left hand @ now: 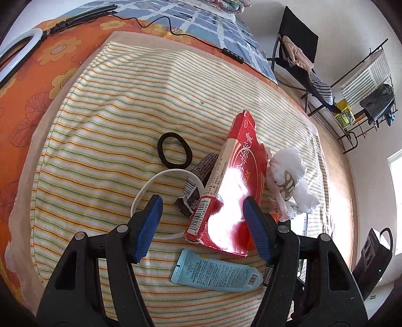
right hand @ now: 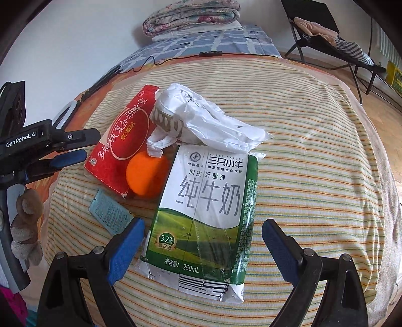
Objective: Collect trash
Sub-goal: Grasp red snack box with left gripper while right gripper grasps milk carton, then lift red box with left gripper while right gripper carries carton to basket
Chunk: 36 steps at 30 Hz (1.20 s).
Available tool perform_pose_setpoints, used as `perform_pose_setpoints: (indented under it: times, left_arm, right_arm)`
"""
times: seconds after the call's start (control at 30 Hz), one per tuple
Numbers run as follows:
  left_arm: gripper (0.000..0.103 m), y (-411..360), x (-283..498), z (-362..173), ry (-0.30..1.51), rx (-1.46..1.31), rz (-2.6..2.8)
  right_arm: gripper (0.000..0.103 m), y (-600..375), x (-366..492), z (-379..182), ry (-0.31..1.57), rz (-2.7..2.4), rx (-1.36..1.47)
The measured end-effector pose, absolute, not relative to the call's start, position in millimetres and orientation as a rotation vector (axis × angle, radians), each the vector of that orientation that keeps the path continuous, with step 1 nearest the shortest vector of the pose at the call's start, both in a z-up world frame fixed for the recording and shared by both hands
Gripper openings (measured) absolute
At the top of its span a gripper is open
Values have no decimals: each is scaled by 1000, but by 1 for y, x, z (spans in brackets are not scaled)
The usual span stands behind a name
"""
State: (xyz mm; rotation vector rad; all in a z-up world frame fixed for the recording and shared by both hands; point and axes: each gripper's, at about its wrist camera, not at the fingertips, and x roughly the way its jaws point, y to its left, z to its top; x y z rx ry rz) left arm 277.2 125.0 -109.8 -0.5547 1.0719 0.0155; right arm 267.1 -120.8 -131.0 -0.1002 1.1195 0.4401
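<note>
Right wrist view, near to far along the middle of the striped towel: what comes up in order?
Right gripper, jaws open around the carton's lower end → milk carton → crumpled white plastic bag → black cable controller → folded quilts at the far wall.

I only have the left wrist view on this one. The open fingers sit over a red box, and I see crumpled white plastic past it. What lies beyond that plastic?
Observer: A flattened green and white milk carton, lying flat on the striped cloth, its top end tucked under the white plastic bag.
Operator: Where is the right gripper?
Observer: The right gripper is over that carton with its fingers wide open, one on each side, not pressing on it.
Operator: Anything round by the red box? I see only an orange sliver.
Observer: Yes, an orange ball-shaped thing lies between the red box and the carton, partly on the box's corner.
</note>
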Motion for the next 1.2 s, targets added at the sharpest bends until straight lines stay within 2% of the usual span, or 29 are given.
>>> perform_pose_setpoints:
  times: [0.1,0.27,0.37,0.63,0.93,1.0,1.07,1.2]
  left_arm:
    - [67,121,281,-116,1091,-555,5]
    - [38,112,286,-113,1086,-545,-14]
    - [31,107,283,-103,1065,-528,-35]
    - [31,76,285,-80,1033,-480,-120]
    - [31,43,293,-92,1057,-388,-108]
    - [17,40,292,-89,1043,-343,-98]
    - [17,41,289,-86,1028,-322,-80]
    - [17,51,285,-86,1019,-339,-54]
  right_arm:
    - [95,-122,270,-136,1138,446,-88]
    - [95,-121,272,-141,1160,456,-88]
    - [95,-125,274,-140,1171,460,-72]
    - [95,-146,284,-138,1186,422,-3]
    - [93,-152,284,-140,1182,404,-34]
    - [93,-151,284,-140,1179,409,-53]
    - [84,-149,284,-138,1176,415,-56]
    - [84,-157,282,-133,1169,426,-18]
